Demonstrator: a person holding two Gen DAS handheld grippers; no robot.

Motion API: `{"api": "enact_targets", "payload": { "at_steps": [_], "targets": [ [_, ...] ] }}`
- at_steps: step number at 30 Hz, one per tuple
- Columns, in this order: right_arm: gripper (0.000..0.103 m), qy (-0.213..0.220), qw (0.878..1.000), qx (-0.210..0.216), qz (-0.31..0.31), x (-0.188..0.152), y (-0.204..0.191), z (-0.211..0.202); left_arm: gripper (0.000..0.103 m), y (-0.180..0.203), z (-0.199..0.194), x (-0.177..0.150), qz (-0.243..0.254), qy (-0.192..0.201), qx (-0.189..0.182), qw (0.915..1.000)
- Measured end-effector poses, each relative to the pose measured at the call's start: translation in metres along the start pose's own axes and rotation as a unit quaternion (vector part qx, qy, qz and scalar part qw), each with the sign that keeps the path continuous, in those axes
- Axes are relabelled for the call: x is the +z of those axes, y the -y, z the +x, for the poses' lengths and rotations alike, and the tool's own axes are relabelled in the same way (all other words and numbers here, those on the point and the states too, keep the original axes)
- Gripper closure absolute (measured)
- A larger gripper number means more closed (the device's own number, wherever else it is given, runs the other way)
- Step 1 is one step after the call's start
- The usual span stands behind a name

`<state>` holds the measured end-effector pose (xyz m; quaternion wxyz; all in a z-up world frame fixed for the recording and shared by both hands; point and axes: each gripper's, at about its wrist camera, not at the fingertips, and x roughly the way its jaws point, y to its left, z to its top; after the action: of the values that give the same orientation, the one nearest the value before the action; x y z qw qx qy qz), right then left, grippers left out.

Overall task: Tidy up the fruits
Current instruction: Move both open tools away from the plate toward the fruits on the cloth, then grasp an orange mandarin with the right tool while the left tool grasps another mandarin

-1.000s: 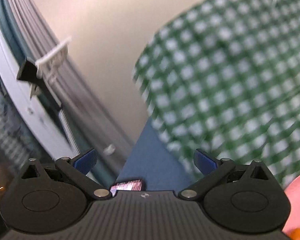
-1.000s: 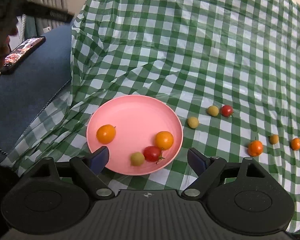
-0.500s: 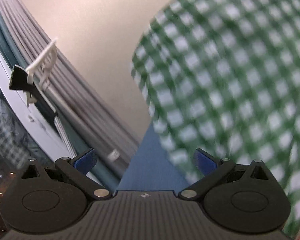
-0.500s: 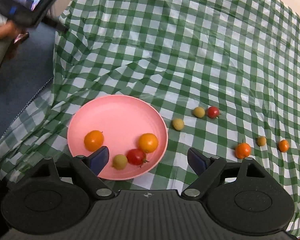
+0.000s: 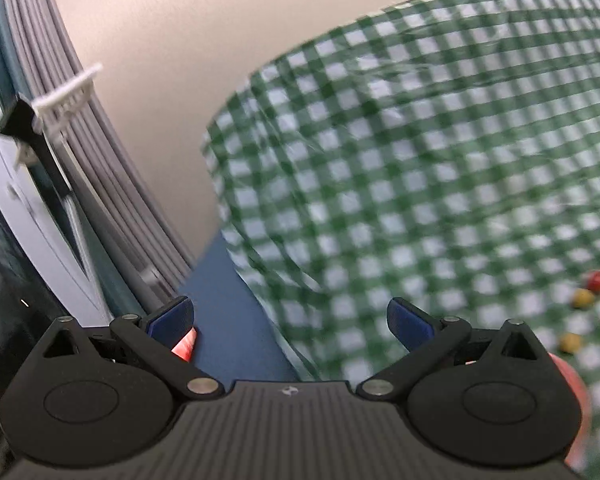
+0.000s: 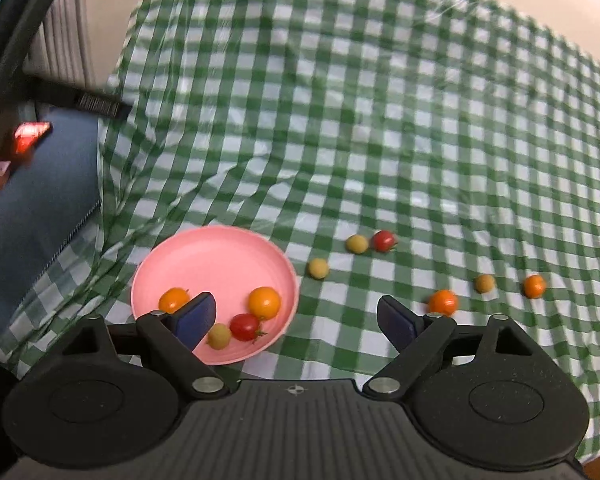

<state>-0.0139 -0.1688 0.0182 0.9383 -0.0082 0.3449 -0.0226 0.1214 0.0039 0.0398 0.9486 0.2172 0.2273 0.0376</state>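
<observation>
A pink plate (image 6: 204, 248) lies on the green checked tablecloth (image 6: 380, 120). It holds two orange fruits (image 6: 264, 301), a red tomato (image 6: 245, 326) and a yellow-green one (image 6: 219, 336). Several more small fruits lie loose on the cloth to the right: yellow ones (image 6: 318, 268), a red one (image 6: 384, 240) and orange ones (image 6: 443, 302). My right gripper (image 6: 296, 320) is open and empty, above the plate's near right edge. My left gripper (image 5: 290, 316) is open and empty, over the cloth's left edge; the plate's rim (image 5: 572, 380) and some fruits (image 5: 596, 279) show at its right.
A blue cushion (image 6: 36, 208) with a lit phone (image 6: 28, 136) lies left of the cloth. The left gripper's body (image 6: 12, 40) shows at the top left of the right wrist view. A grey ribbed radiator (image 5: 80, 152) and a beige wall (image 5: 220, 40) stand behind.
My right gripper has pulled back and shifted, so the plate sits lower left in view. My left gripper has swung right; loose fruits and the plate's rim have come into its view.
</observation>
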Motion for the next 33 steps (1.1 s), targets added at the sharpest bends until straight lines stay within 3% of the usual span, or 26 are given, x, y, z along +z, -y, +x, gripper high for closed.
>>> {"api": "enact_targets", "payload": {
  "at_steps": [4, 9, 13, 18, 23, 28, 33],
  "targets": [
    [0.01, 0.019, 0.999, -0.013, 0.024, -0.009, 0.027, -0.024, 0.0, 0.018, -0.038, -0.01, -0.027, -0.039, -0.058, 0.9972],
    [0.01, 0.027, 0.997, -0.038, 0.057, -0.025, 0.068, -0.036, 0.0, 0.057, -0.066, -0.011, -0.01, -0.049, -0.094, 0.9943],
    [0.01, 0.034, 0.994, -0.059, 0.09, -0.034, 0.107, -0.035, 0.0, 0.092, -0.067, -0.002, -0.007, -0.082, -0.147, 0.9857],
    [0.01, 0.035, 0.99, -0.072, 0.118, -0.038, 0.15, -0.019, 0.0, 0.137, -0.059, 0.011, 0.006, -0.1, -0.186, 0.9773],
    [0.01, 0.025, 0.986, -0.1, 0.134, -0.035, 0.203, 0.019, 0.0, 0.191, -0.046, 0.021, 0.035, -0.105, -0.228, 0.9673],
    [0.01, 0.01, 0.98, -0.138, 0.14, -0.028, 0.279, 0.081, 0.0, 0.272, -0.021, 0.021, 0.08, -0.126, -0.272, 0.9506],
    [0.01, -0.027, 0.983, -0.131, 0.124, -0.027, 0.331, 0.158, 0.0, 0.341, 0.016, 0.016, 0.087, -0.157, -0.321, 0.9298]
  ]
}}
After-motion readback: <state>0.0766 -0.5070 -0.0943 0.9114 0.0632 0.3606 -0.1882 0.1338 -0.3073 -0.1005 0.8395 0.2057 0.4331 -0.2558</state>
